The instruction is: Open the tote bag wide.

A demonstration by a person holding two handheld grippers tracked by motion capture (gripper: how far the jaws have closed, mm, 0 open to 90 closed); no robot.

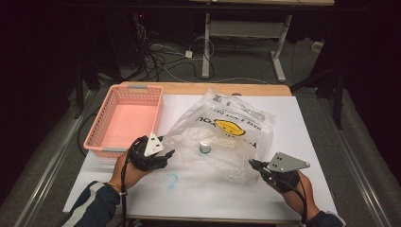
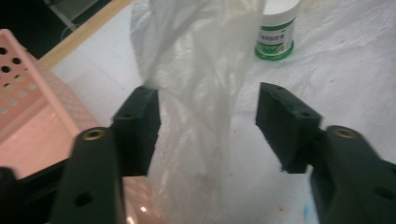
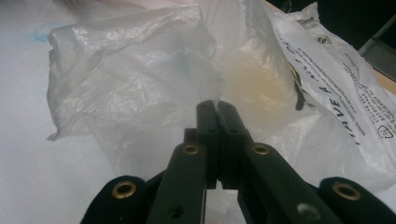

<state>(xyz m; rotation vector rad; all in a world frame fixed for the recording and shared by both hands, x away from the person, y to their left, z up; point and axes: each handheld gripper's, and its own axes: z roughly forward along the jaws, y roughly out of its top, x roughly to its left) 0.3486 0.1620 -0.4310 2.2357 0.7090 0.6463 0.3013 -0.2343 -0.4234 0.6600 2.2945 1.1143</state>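
Observation:
A clear plastic bag (image 1: 222, 137) printed with a yellow smiley face lies puffed up on the white table top (image 1: 198, 194). A small white jar with a green label (image 1: 204, 148) stands inside it and shows past my left jaws (image 2: 275, 32). My left gripper (image 1: 166, 154) is at the bag's left edge, open, with a twisted strip of the bag (image 2: 201, 93) running between its jaws (image 2: 208, 126). My right gripper (image 1: 254, 164) is at the bag's lower right edge. Its jaws (image 3: 217, 106) are pressed together on the bag's film (image 3: 140, 79).
A pink perforated basket (image 1: 125, 120) stands empty at the back left, close beside my left gripper (image 2: 28, 116). A faint blue ring mark (image 1: 171, 179) sits on the table in front of the bag. Cables and table legs lie on the floor beyond.

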